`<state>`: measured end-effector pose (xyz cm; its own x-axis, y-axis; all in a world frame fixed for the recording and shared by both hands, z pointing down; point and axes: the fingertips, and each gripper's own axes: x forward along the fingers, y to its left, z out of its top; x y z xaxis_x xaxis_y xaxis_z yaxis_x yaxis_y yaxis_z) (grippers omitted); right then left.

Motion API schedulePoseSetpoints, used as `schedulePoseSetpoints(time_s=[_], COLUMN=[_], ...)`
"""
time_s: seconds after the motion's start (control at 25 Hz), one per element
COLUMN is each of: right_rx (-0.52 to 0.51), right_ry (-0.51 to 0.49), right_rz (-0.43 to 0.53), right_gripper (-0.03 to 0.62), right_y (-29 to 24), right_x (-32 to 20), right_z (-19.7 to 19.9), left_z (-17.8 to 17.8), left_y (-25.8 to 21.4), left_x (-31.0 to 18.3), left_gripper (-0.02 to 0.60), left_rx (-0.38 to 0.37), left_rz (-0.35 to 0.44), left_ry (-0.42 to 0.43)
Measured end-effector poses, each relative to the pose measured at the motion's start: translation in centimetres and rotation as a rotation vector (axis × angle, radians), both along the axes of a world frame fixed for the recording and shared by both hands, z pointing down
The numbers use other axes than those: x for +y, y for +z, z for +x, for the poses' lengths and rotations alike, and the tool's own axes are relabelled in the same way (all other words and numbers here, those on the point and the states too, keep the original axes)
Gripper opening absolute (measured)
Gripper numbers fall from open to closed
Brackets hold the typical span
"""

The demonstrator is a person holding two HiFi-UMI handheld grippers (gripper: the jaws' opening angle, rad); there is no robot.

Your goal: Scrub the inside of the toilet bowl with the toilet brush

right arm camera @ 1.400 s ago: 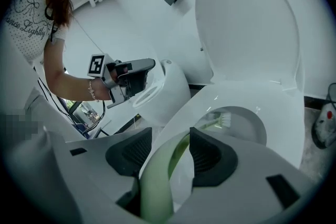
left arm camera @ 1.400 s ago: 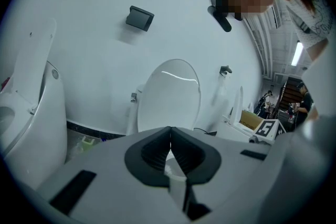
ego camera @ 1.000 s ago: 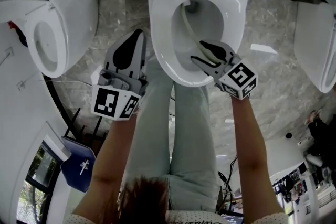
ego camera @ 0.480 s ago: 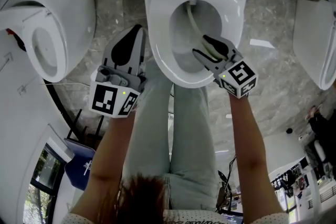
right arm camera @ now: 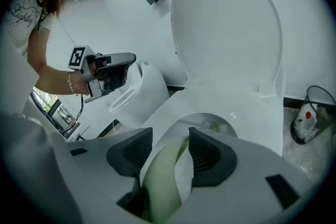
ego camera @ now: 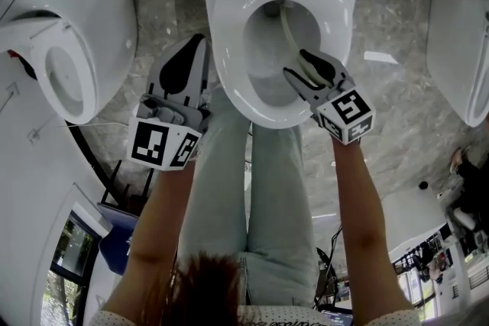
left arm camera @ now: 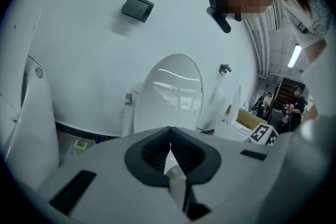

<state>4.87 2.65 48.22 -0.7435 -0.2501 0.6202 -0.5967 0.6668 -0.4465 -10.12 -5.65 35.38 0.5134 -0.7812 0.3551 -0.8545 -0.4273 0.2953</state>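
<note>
— Over the centre bowl, what's the R claw doing?
— Right gripper (ego camera: 309,76) hangs above the white ceramic toilet bowl (ego camera: 229,65), jaws pinching the pale green plastic toilet brush (ego camera: 288,30) by its handle. Handle runs fwd & down inside the bowl, bristle end low at the back.
— Its own cam agrees?
— Yep, right gripper view shows the green handle clamped betw. both dark pads (right arm camera: 207,152).
— L side?
— Left gripper (ego camera: 183,69) is just beside the bowl's outer left rim, jaws pressed together, tips meeting.
— Counts?
— 2 grippers, 1 brush, 3 toilets: centre one w/ lid up, second white toilet (ego camera: 76,19) at left, third white toilet (ego camera: 458,65) partly in frame at right. All on grey marbled floor (ego camera: 397,126).
</note>
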Motion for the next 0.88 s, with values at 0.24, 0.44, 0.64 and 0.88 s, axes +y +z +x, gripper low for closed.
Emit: schedulePoseSetpoints(time_s=[0.24, 0.44, 0.64, 0.88], right_rx=[0.028, 0.052, 0.066, 0.067], right_ry=[0.093, 0.179, 0.263, 0.356], right_rz=[-0.038, -0.071, -0.097, -0.124], right_gripper=[0.202, 0.202, 0.201, 0.199], right_y=[0.4, 0.6, 0.5, 0.0], right_x=[0.1, 0.9, 1.9, 2.6], right_z=[1.6, 2.5, 2.9, 3.3], left_z=[0.2, 0.1, 0.0, -0.1], left_y=[0.1, 0.0, -0.2, -0.4], left_x=[-0.4, -0.3, -0.1, 0.3], left_gripper=[0.005, 0.005, 0.005, 0.005], left_rx=[0.001, -0.001, -0.002, 0.0], left_rz=[-0.001, 0.0, 0.0, -0.001], left_ry=[0.007, 0.01, 0.011, 0.01])
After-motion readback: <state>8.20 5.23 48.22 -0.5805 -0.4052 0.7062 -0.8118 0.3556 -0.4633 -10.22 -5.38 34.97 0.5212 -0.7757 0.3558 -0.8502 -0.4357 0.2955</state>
